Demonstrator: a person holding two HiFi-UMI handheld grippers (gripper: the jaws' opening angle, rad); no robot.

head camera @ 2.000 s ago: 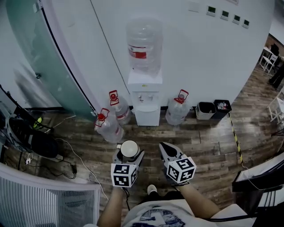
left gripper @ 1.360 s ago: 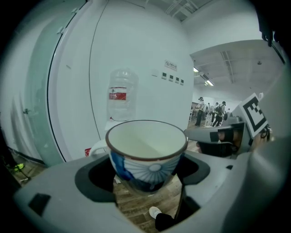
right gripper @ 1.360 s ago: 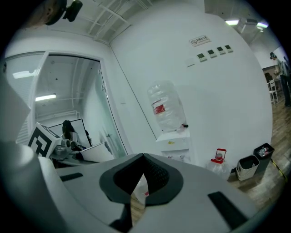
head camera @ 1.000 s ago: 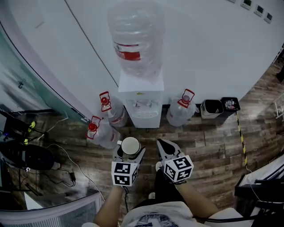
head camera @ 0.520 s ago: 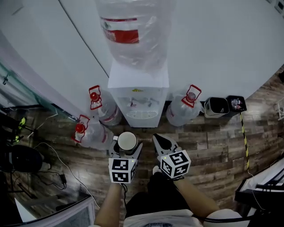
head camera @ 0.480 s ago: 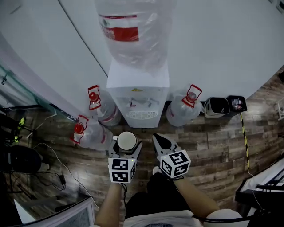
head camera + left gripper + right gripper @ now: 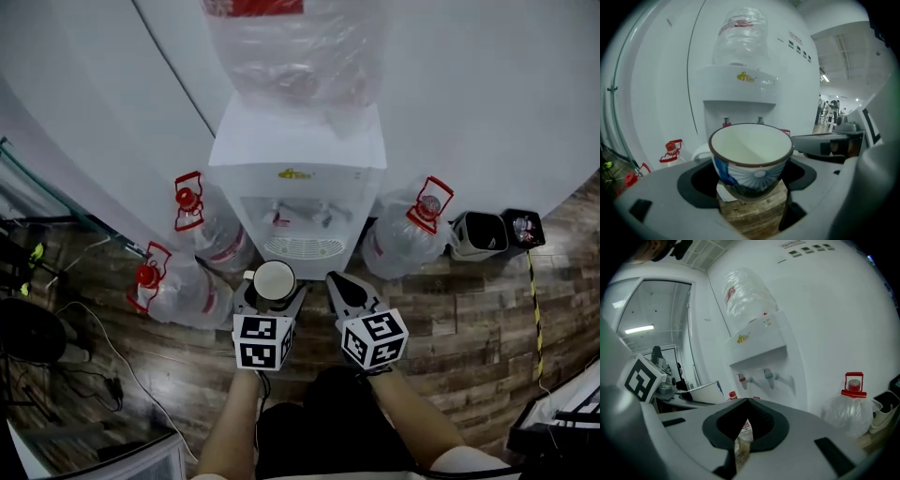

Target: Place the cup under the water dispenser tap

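Dark wood-plank floor (image 7: 469,319) lower frame, white wall (image 7: 487,84) above; water dispenser (image 7: 298,178) upper centre. Cup (image 7: 752,159): white inside, brown rim, blue petal pattern; upright, pinched by left gripper (image 7: 273,296) jaws at centre. Right gripper (image 7: 343,286) jaws pressed together, empty.

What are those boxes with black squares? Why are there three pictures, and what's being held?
A person holds two grabber tools, one in each hand. The boxes with black squares are parts of those tools. One picture comes from a camera on the person's head, looking down. The other two come from little cameras riding on each tool. The left gripper squeezes a blue-and-white cup, which looks empty. The right gripper is shut with nothing in it. Ahead stands a white water dispenser with two taps, and big water bottles sit on the wooden floor beside it.
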